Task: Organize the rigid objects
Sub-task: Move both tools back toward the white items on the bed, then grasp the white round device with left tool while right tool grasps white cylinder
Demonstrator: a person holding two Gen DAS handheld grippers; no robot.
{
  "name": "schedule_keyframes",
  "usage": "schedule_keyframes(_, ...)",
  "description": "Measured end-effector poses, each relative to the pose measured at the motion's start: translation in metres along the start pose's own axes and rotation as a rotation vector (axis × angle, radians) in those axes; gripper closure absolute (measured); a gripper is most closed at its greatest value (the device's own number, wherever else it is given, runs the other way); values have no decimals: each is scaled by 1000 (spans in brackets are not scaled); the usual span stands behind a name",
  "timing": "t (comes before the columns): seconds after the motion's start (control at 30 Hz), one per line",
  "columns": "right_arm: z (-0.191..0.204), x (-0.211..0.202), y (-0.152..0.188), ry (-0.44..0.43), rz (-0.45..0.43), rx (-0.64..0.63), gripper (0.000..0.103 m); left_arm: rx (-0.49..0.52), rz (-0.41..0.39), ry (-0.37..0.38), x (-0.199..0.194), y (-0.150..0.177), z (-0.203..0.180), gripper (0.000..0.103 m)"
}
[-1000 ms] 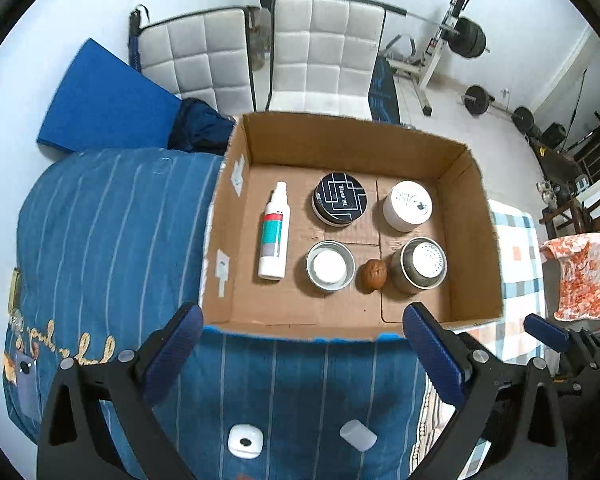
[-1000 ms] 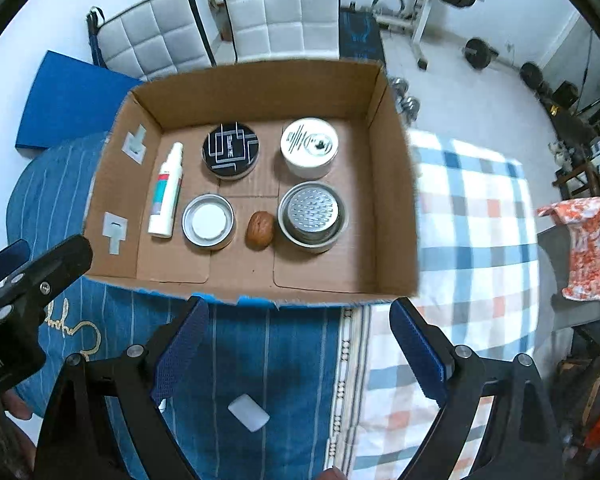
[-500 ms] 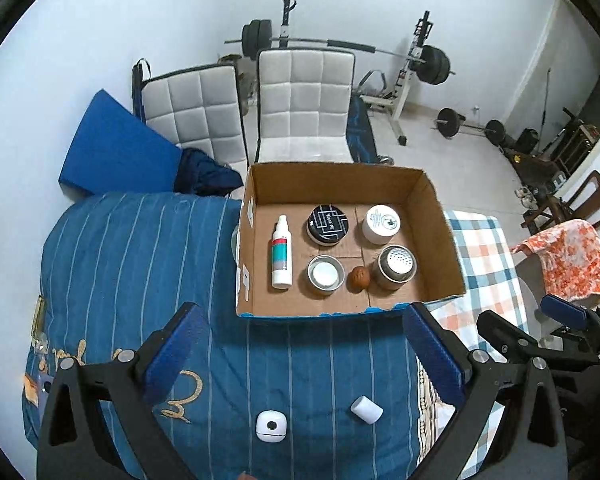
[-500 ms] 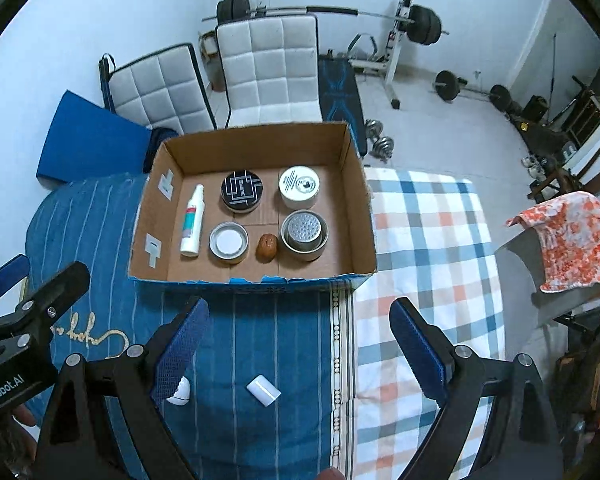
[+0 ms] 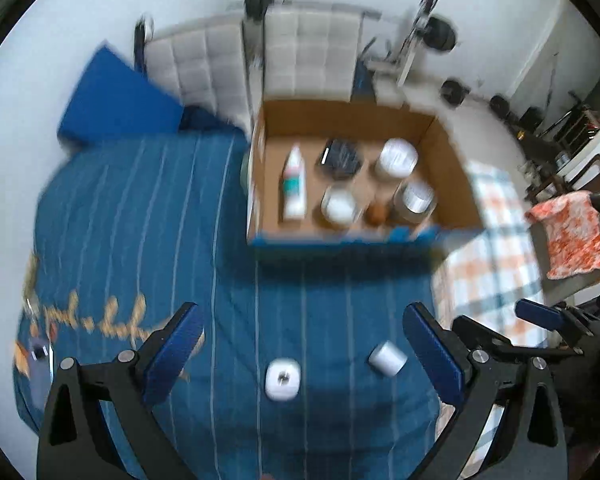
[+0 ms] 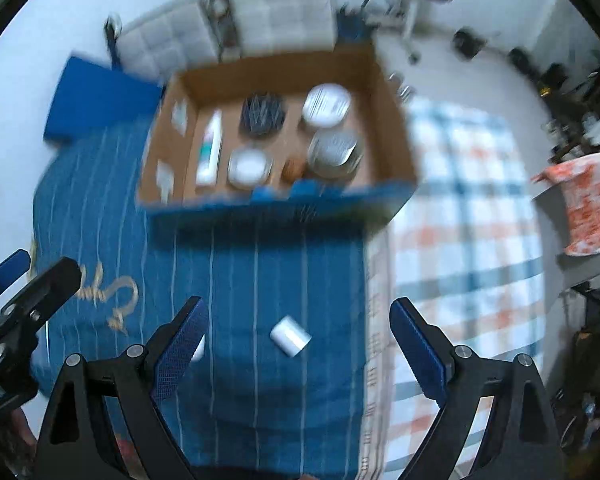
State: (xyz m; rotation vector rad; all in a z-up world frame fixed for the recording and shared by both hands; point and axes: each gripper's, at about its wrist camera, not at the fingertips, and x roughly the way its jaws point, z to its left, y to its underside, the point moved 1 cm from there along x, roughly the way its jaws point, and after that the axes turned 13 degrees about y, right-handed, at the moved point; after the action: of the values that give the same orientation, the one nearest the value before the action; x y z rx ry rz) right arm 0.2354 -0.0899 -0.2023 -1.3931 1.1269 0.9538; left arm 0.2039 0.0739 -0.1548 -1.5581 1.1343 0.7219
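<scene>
A cardboard box (image 5: 260, 176) (image 6: 396, 136) stands on the blue striped bedspread. It holds a white spray bottle (image 5: 294, 186), a black round tin (image 5: 340, 154), a white round tin (image 5: 396, 156), two metal tins and a brown nut (image 5: 377, 213). Two white things lie loose on the spread: a square case (image 5: 283, 378) and a small cylinder (image 5: 387, 358) (image 6: 290, 336). My left gripper (image 5: 304, 334) hangs open above the square case. The right gripper (image 6: 298, 326) is open above the cylinder. Both frames are blurred.
A checked orange and blue cloth (image 6: 460, 240) covers the bed to the right of the box. Two white padded chairs (image 5: 300, 60) and a blue mat (image 5: 112, 104) stand behind it. Weight equipment lines the far wall. An orange patterned cloth (image 5: 568, 232) lies at the right.
Both grippers have pulled back from the box towards the near side of the bed, so the box looks smaller and the two white loose things now sit between the fingers.
</scene>
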Motion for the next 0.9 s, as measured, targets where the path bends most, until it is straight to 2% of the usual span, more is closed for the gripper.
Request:
schedule_keyframes(0.1,22,72,16,-12,126,-73,10,-66,117,-39,46,32,25,1)
schedule_keyframes(0.17,35,108,25,20,167,-133,18,-132,221,-12,81,55,44,6)
schedule_keyframes(0.2,43,128,29,46,195,-178,30,-164,250,9,93,64,52,12)
schedule_keyframes(0.23,50,146,34,65,225,-215,41,-182,268,4,102,72,58,14)
schedule_keyframes(0.27,56,161,39,75,253,-242,45,-189,296,-12,112,81,64,15)
schedule_keyframes(0.3,61,176,44,69,280,-256,47,-191,315,-21,121,86,68,21)
schedule_keyframes(0.33,64,184,47,60,292,-261,52,-198,332,-29,128,91,71,21)
schedule_keyframes(0.4,65,196,52,95,302,-251,68,-218,361,-33,141,99,77,21)
schedule_keyframes(0.43,63,192,51,93,280,-222,69,-229,366,-26,146,101,79,21)
schedule_keyframes(0.47,62,191,51,112,286,-210,69,-246,375,-14,153,103,81,21)
schedule_keyframes(0.57,56,192,51,95,304,-161,69,-268,402,11,171,109,79,26)
schedule_keyframes(0.6,54,191,52,90,310,-148,69,-266,411,7,177,110,78,35)
schedule_keyframes(0.63,52,191,52,86,318,-139,69,-260,417,1,182,111,76,42)
schedule_keyframes(0.77,45,187,57,73,338,-126,69,-193,438,-63,199,115,64,50)
schedule_keyframes(0.83,41,186,59,72,347,-124,69,-168,445,-87,201,116,57,59)
schedule_keyframes(0.9,39,185,61,71,356,-124,69,-170,443,-90,199,115,54,59)
